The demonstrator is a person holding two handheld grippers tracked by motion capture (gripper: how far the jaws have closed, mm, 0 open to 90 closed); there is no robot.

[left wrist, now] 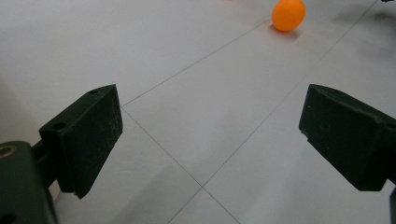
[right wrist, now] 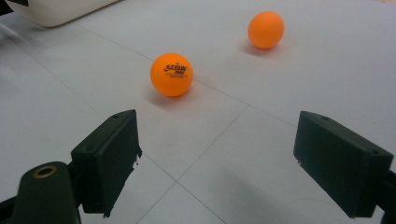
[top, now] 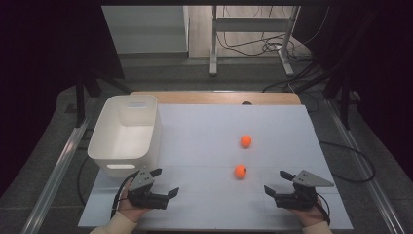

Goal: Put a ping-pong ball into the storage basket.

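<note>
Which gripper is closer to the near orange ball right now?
Right. The right gripper sits open just right of and below the near orange ball; the left gripper, also open, is farther off to its left, by the white bin.

A white bin [top: 125, 134] stands on the left side of the white surface [top: 204, 131], with a handle slot in its near wall. Behind the surface, a metal frame [top: 253, 39] and loose cables [top: 253, 48] are on the floor.

White bin [right wrist: 60, 11] cut off; ball print [right wrist: 175, 71] unreadable
</note>
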